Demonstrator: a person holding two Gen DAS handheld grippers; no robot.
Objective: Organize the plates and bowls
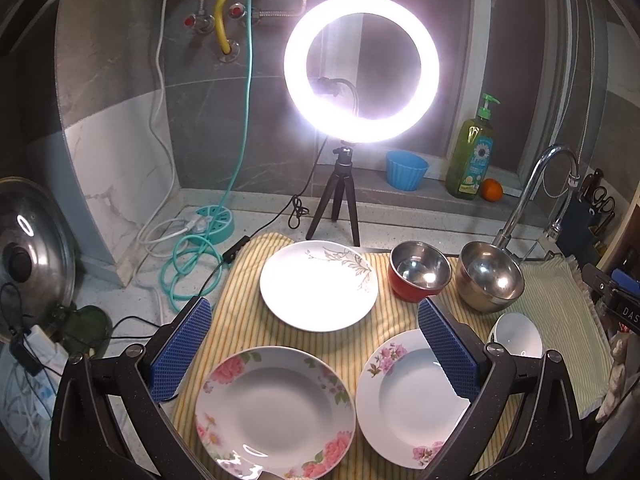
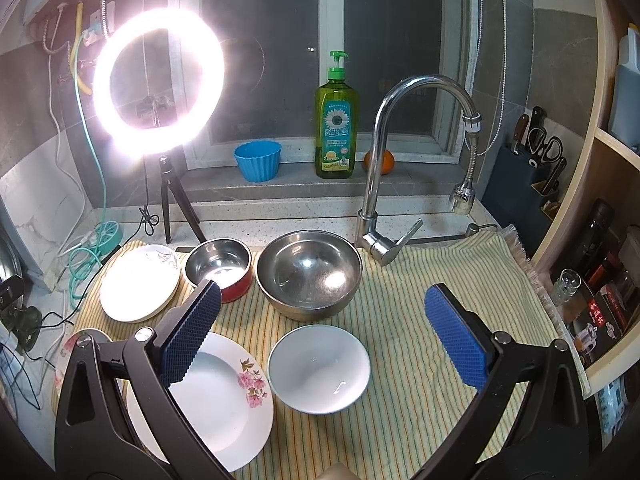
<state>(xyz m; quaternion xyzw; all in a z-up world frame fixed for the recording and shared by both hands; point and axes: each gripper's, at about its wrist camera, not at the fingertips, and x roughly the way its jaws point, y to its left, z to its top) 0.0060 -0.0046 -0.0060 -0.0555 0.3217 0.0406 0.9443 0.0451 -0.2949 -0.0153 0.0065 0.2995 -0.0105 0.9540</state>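
Note:
On a striped cloth [image 1: 240, 320] lie three plates: a rose-patterned plate [image 1: 275, 412] in front, a pink-flower plate [image 1: 404, 400] to its right, and a leaf-patterned plate [image 1: 318, 286] behind. A red steel-lined bowl [image 1: 419, 270], a large steel bowl [image 1: 491, 276] and a white bowl [image 1: 518, 336] stand to the right. My left gripper [image 1: 316, 340] is open above the plates, holding nothing. My right gripper [image 2: 320, 324] is open above the white bowl [image 2: 319, 368], with the steel bowl [image 2: 309, 272], the red bowl [image 2: 220, 268] and the pink-flower plate [image 2: 216, 400] nearby.
A lit ring light on a tripod [image 1: 340, 200] stands behind the cloth. A faucet [image 2: 380, 184] rises at the back right. A blue cup [image 2: 258, 160], a soap bottle [image 2: 335, 128] and an orange [image 2: 386, 162] sit on the sill. Cables [image 1: 188, 264] lie at left, a knife block [image 2: 524, 176] at right.

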